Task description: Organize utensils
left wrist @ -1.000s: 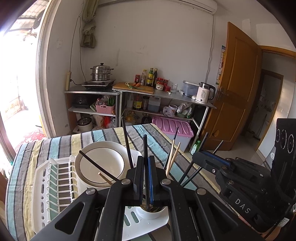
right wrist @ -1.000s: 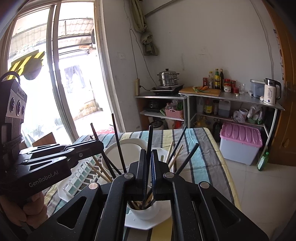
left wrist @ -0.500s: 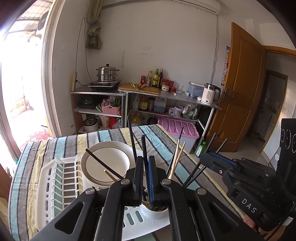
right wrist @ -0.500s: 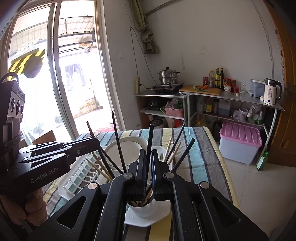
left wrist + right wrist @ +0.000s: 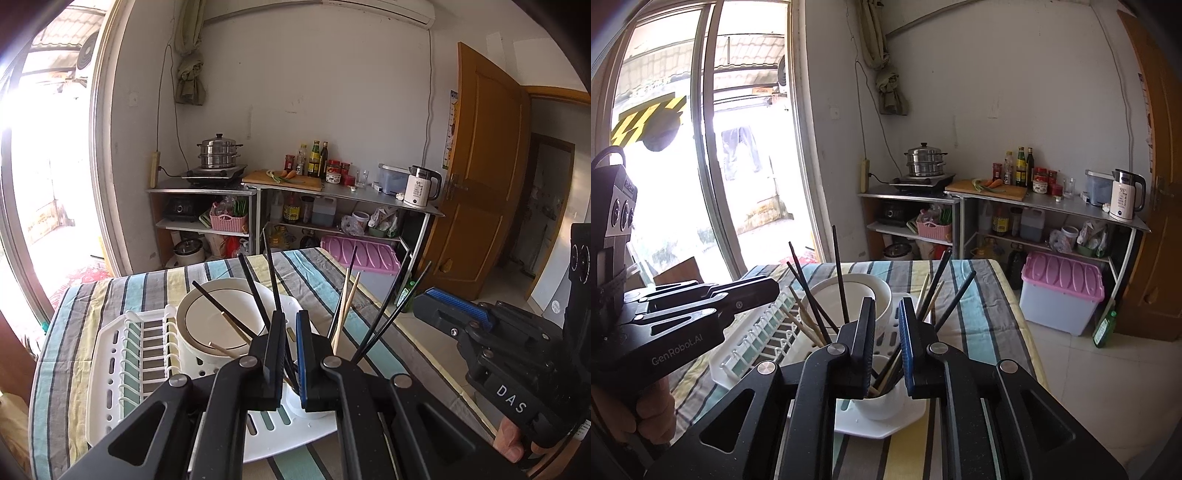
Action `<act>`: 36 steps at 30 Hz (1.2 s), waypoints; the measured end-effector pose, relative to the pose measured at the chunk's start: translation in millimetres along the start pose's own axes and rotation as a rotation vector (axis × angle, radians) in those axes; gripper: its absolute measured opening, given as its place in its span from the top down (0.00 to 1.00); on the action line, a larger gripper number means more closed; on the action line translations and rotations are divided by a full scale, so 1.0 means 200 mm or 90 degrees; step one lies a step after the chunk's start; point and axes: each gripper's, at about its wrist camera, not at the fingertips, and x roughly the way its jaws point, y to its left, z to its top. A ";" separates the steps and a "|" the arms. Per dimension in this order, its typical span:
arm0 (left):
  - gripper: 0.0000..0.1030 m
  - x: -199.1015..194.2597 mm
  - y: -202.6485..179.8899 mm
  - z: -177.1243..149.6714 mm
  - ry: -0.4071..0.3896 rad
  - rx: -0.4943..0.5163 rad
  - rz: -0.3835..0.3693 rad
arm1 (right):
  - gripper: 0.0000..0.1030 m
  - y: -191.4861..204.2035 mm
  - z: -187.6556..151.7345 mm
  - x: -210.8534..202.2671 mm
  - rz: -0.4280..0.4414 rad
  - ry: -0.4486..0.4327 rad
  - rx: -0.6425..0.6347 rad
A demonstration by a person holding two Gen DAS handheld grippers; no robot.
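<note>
Striped cloth (image 5: 317, 273) covers the table in this small kitchen, and on it stands a white dish rack (image 5: 110, 354) with a white bowl (image 5: 218, 321) in it. At the near end of the rack a white cup (image 5: 877, 404) holds the chopsticks (image 5: 840, 273), black ones and pale wooden ones, all upright and spread like a fan. I see no chopstick lying loose on the cloth, so the gathering seems nearly done. The right gripper (image 5: 886, 347) hangs just over the cup; its jaws have just been opening, a narrow gap now, and nothing is pressed between them. The left gripper (image 5: 290, 350) is closed to a slit and holds nothing. Maybe only pulling both hands away is left.
</note>
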 end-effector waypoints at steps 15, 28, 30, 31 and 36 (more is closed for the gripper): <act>0.94 -0.32 -0.04 -0.25 -0.005 0.000 0.004 | 0.86 0.10 -0.15 -0.26 -0.002 -0.009 -0.009; 0.93 -0.46 -0.09 -0.69 0.018 0.012 0.029 | 0.78 0.14 -0.49 -0.40 -0.005 0.032 -0.005; 0.93 -0.49 -0.09 -0.74 0.018 0.013 0.034 | 0.78 0.15 -0.52 -0.43 -0.006 0.034 -0.008; 0.93 -0.51 -0.09 -0.76 0.017 0.015 0.035 | 0.78 0.16 -0.55 -0.45 -0.006 0.036 -0.010; 0.93 -0.57 -0.08 -0.87 0.016 0.005 0.050 | 0.77 0.19 -0.63 -0.51 -0.009 0.040 -0.013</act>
